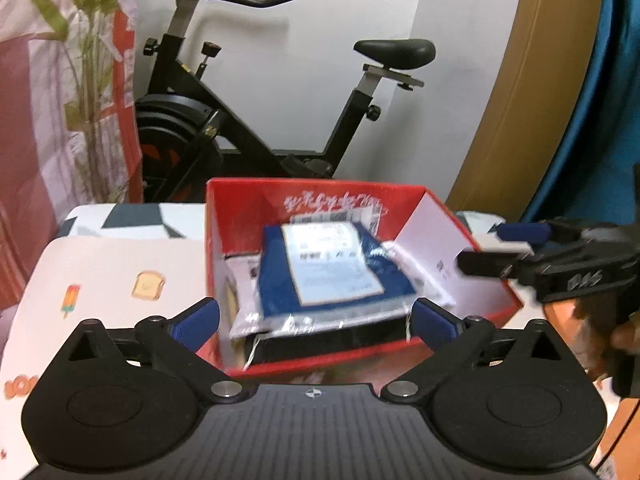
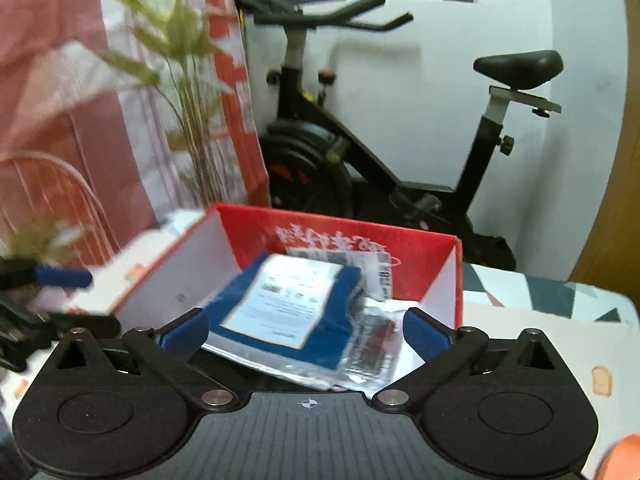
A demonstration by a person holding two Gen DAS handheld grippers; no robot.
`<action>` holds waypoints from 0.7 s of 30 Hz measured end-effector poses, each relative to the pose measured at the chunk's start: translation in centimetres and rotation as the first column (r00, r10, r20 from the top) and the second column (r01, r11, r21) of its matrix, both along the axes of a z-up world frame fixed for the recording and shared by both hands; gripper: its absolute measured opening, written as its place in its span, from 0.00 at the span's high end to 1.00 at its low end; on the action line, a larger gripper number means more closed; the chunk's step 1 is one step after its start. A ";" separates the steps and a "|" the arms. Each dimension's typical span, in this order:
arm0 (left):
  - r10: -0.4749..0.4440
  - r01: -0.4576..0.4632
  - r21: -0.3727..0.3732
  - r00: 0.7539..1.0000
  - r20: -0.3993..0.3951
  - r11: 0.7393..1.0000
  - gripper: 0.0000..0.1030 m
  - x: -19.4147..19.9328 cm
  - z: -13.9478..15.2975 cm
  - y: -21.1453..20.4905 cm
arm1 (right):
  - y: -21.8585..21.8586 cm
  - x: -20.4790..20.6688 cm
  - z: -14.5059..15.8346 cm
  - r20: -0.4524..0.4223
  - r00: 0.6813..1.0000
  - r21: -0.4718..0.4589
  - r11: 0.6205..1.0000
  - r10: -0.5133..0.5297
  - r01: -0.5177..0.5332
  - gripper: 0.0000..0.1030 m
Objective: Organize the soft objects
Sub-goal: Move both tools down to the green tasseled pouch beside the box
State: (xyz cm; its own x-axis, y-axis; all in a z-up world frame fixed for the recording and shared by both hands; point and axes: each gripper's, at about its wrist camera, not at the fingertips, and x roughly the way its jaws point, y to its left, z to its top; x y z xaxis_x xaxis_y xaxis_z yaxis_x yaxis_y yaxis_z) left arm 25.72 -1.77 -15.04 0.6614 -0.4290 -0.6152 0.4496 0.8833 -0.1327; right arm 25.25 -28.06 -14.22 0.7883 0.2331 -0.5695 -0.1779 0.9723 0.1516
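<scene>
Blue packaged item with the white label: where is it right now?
The blue packaged item lies on top of the other packets inside the red box in both wrist views, centred ahead of each open gripper, with the exercise bike behind.

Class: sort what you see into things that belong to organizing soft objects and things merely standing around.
Belongs to the job:
red box
blue packaged item
left gripper
right gripper

Just there:
exercise bike
plant
patterned table cover
</scene>
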 end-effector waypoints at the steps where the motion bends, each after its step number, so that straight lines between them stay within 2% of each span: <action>1: 0.006 -0.006 0.012 1.000 0.000 1.000 0.00 -0.4 -0.2 0.2 | -0.1 -0.7 0.1 0.011 1.000 0.022 1.000 -0.002 0.002 0.00; 4: 0.028 -0.028 0.049 1.000 -0.012 0.998 0.00 -1.5 -1.2 0.8 | 0.0 -2.4 0.1 0.036 0.999 0.056 0.998 -0.007 0.005 0.00; 11: 0.072 -0.068 0.061 0.996 -0.061 0.996 0.00 -3.9 -3.4 2.7 | 1.1 -6.5 -0.9 0.077 0.997 0.051 0.998 -0.026 0.022 0.00; 21: 0.141 -0.124 0.140 0.983 -0.121 0.982 0.00 -7.2 -6.1 4.5 | 4.4 -11.2 -6.6 0.046 0.999 -0.008 1.000 -0.004 0.004 0.01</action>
